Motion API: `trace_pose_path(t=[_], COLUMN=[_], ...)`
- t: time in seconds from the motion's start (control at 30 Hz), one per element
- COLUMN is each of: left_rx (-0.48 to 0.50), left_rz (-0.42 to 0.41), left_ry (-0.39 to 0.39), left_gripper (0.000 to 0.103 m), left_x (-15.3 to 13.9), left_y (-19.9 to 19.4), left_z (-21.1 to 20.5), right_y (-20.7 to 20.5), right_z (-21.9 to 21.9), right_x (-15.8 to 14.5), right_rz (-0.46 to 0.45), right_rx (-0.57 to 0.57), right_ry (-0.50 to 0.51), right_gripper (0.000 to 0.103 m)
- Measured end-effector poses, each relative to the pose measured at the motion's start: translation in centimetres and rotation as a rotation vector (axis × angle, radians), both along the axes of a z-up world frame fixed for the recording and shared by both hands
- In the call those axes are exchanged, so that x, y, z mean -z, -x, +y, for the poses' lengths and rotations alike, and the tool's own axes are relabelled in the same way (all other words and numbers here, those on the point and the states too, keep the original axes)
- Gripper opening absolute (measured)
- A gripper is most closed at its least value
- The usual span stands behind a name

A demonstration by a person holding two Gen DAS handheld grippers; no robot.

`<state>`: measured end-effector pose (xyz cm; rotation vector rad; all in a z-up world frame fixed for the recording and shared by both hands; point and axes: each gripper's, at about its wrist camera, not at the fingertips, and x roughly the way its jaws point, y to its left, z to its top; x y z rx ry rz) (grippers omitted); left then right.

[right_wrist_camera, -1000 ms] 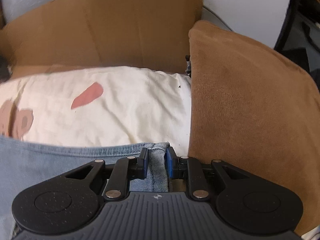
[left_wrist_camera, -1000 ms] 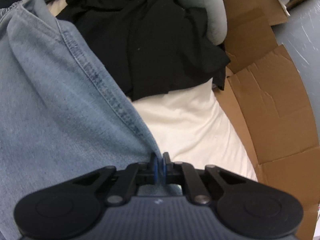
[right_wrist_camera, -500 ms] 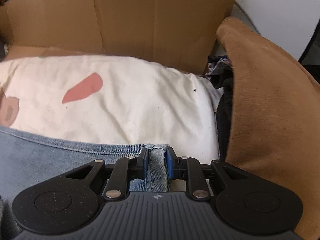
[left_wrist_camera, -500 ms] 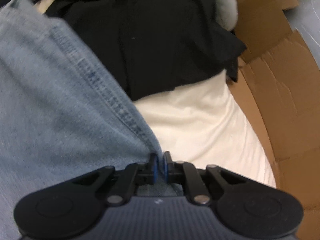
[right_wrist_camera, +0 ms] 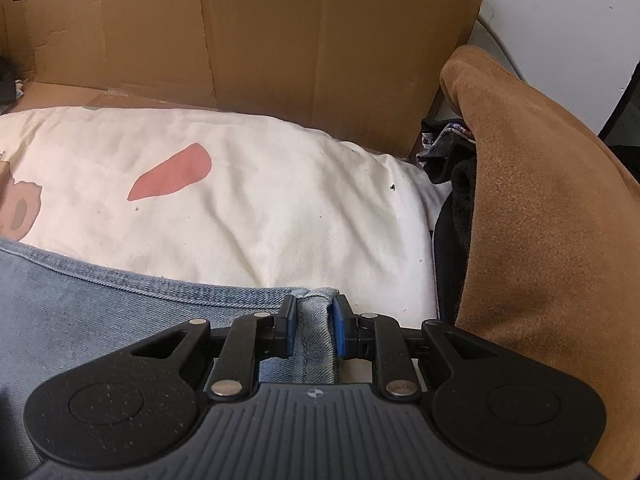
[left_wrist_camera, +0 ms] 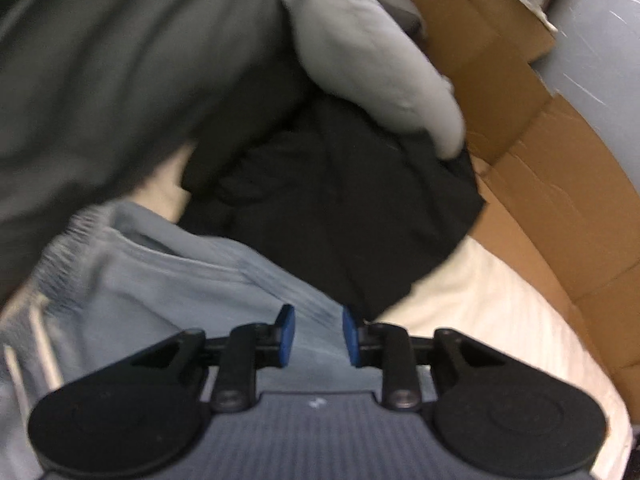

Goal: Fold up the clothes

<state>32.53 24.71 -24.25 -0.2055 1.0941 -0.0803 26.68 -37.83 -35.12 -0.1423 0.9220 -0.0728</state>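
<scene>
Jeans [left_wrist_camera: 168, 280] lie spread on the cream bedding [left_wrist_camera: 480, 312] in your left wrist view, which is blurred. Your left gripper [left_wrist_camera: 315, 334] hangs over their near edge with its jaws opening; denim shows in the gap, but the blue pads stand clear of it, so nothing is pinched there. Beyond the jeans sit a black garment [left_wrist_camera: 340, 200] and a pale grey garment [left_wrist_camera: 372, 60], with brown cardboard [left_wrist_camera: 540, 168] along the right side of the bed and a dark grey cloth filling the upper left. Let that side settle flat before you draw away, and lift straight off so a pad does not drag the fold open.

Your right wrist view is sharp. Your right gripper [right_wrist_camera: 314, 330] is clamped on a bunched, stitched edge of the jeans [right_wrist_camera: 100, 300], which run off to the left over the cream bedding [right_wrist_camera: 260, 200] with its pink print [right_wrist_camera: 172, 172]. A tan cushion [right_wrist_camera: 540, 220] stands just right of the gripper and a cardboard wall [right_wrist_camera: 280, 32] stands behind the bedding. Judging by this, the fold is only half laid: hold this edge taut and level, line it up with the released side, set it down on the denim, and only then loosen the grip.
</scene>
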Motion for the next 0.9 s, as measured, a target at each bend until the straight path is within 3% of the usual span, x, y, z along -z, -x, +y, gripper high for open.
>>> trace_pose_path(t=[0.2,0.33,0.5,0.67,0.9], left_rx=[0.019,0.084,0.096,0.055,-0.029], left_rz=[0.037,0.023,0.046,0.029,0.016], left_ry=[-0.051,-0.125,-0.156,-0.106,0.005], left_gripper=[0.028,0.027,0.026,0.025,0.025], left_x=[2.5,4.2,6.5,7.6,6.9], left_y=[0.9,-0.2,-2.2,-4.0,-4.2], left_z=[1.0,-1.2,-3.3,-3.2,-1.5], right_y=[0.1,0.1,0.0,-0.4,-1.6], right_z=[0.0,0.2,0.7,1.1,1.6], right_x=[-0.3,-0.6,-1.3,-2.0,-4.0], right_rz=[-0.009,-0.023,-0.058,-0.09,-0.151], right_rx=[-0.004,-0.012,-0.036,-0.052,-0.057], right_ry=[0.001,0.017,0.048,0.07,0.085], right_gripper=[0.019,0.019,0.019,0.019,0.019])
